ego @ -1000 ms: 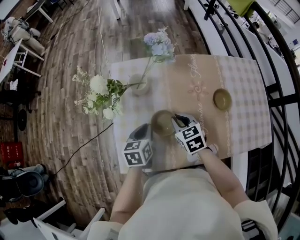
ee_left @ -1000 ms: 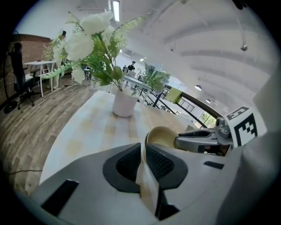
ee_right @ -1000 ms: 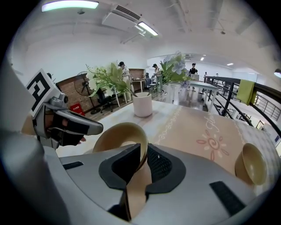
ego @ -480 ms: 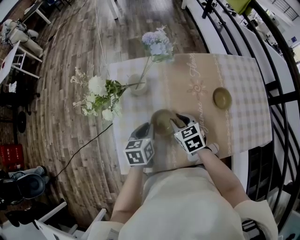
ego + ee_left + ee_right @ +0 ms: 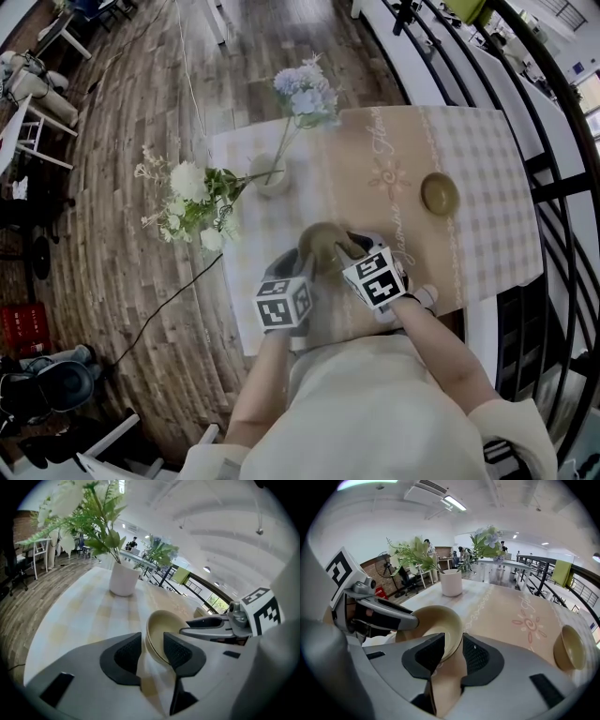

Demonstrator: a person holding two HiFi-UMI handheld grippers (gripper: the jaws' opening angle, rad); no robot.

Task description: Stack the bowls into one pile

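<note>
table (image 5: 487, 187) with vase (image 5: 272, 176); left gripper (image 5: 302, 265) and right gripper (image 5: 354, 246), on the vase's near side: jaws have just been opening and stand wide, each astride the rim of the bowl (image 5: 323, 242) without pinching it; bowl rests on the table, near-right of the vase; far bowl (image 5: 439, 193) lies well right of the vase, unstacked; advice: back both grippers straight off the rim, then bring one bowl to the other
</note>
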